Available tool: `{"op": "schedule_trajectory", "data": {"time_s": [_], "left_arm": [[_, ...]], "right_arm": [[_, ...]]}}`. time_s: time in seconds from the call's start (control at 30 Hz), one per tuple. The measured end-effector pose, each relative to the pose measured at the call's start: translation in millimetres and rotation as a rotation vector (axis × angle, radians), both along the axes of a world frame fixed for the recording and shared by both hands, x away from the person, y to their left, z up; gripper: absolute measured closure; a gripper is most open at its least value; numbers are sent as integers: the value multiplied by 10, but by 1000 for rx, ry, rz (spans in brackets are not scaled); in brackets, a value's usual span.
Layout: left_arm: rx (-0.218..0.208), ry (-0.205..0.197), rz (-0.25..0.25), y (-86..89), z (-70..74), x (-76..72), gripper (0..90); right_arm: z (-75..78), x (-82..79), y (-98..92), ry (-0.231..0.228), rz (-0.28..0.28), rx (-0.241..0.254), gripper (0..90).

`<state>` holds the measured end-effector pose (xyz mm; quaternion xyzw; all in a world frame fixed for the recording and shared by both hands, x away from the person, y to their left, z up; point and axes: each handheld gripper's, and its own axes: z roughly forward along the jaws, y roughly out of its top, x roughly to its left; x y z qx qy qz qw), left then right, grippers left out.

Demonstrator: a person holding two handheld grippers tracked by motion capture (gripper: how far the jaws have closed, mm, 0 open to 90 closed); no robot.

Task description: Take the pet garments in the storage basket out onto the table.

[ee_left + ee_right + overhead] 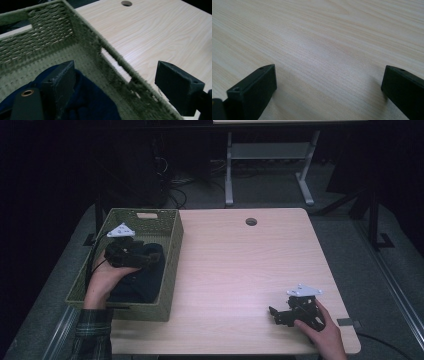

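The woven basket (170, 265) is sitting at the table's (240, 265) 9 o'clock edge, overhanging it on the left, with wide bare wood lying to its right. The dark blue cloth (145, 282) is lying inside the basket. The left gripper (150, 260) is hanging over it with jaws wide apart, straddling the basket's right wall and gripping nothing. The right gripper (273, 314) is resting low at 5 o'clock, near the front edge, jaws spread and holding nothing.
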<state>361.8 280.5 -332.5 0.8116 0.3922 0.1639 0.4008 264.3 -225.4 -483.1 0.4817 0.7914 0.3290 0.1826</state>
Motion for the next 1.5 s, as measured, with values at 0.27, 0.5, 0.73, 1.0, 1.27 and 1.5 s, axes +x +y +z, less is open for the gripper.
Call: {"op": "schedule_trajectory", "data": {"time_s": [0.27, 0.5, 0.73, 1.0, 1.27, 1.5], "left_arm": [[16, 12, 42, 119, -60, 28, 159], [59, 44, 73, 205, -161, 72, 159], [85, 88, 92, 249, -261, 109, 159], [126, 125, 114, 294, -381, 156, 159], [174, 153, 120, 324, -497, 199, 158], [210, 189, 134, 338, -612, 229, 158]], "right_arm": [[0, 1, -1, -1, 1, -1, 0], [0, 0, 0, 0, -1, 0, 0], [0, 0, 0, 0, 0, 0, 0], [0, 0, 0, 0, 0, 0, 0], [0, 0, 0, 0, 0, 0, 0], [0, 0, 0, 0, 0, 0, 0]]}}
